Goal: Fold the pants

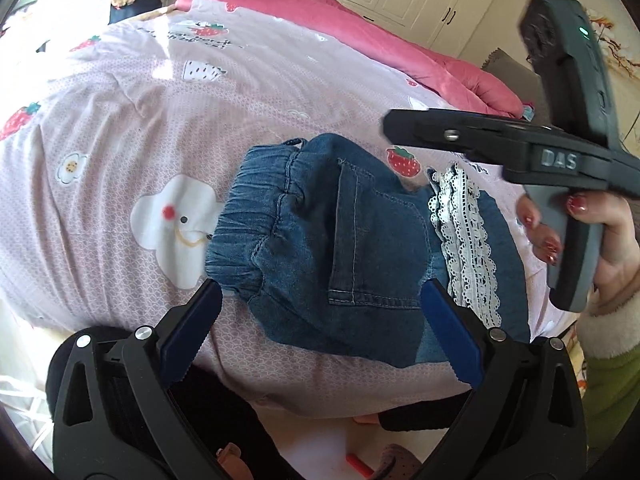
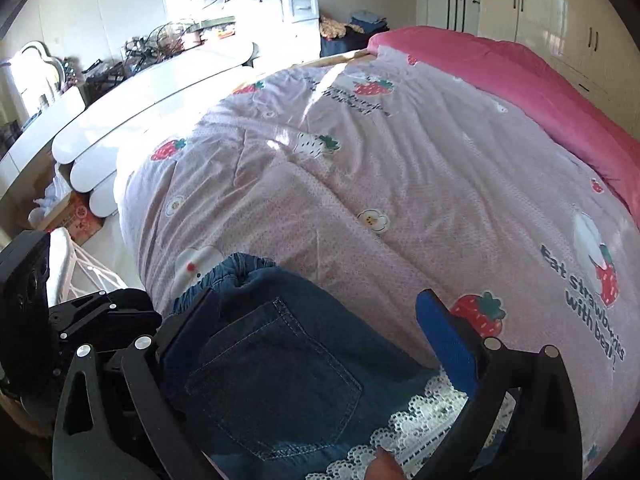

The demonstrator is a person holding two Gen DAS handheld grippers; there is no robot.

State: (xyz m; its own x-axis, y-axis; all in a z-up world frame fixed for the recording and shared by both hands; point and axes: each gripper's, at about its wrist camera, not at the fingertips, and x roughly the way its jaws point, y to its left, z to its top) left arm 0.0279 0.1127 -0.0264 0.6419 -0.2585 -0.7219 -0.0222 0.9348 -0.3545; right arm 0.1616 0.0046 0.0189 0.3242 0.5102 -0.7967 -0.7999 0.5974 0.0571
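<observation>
On the bed, near its close edge, lie the folded pants, dark blue denim, with the gathered waistband toward the left in the left wrist view and a back pocket facing up. White lace trim runs along the hem end on the right. The pants rest on a pale pink quilt printed with strawberries and smiling flowers; a deeper pink blanket lies along the far side.

The left tongs point steeply down at the pants and stand wide open, with the blue pads spread to either side of the folded bundle; the left pad sits just beside the waistband. Nothing is pinched between them.

The right tongs also angle down over the pants and are fully open, the pocket showing between the two pads without being gripped. In the left wrist view the right tool sits up to the right, above the lace end, and a hand with red-painted nails wraps its grey handle, a cream fluffy cuff at the wrist. At the bottom of the right wrist view a fingertip shows at the lace edge.
</observation>
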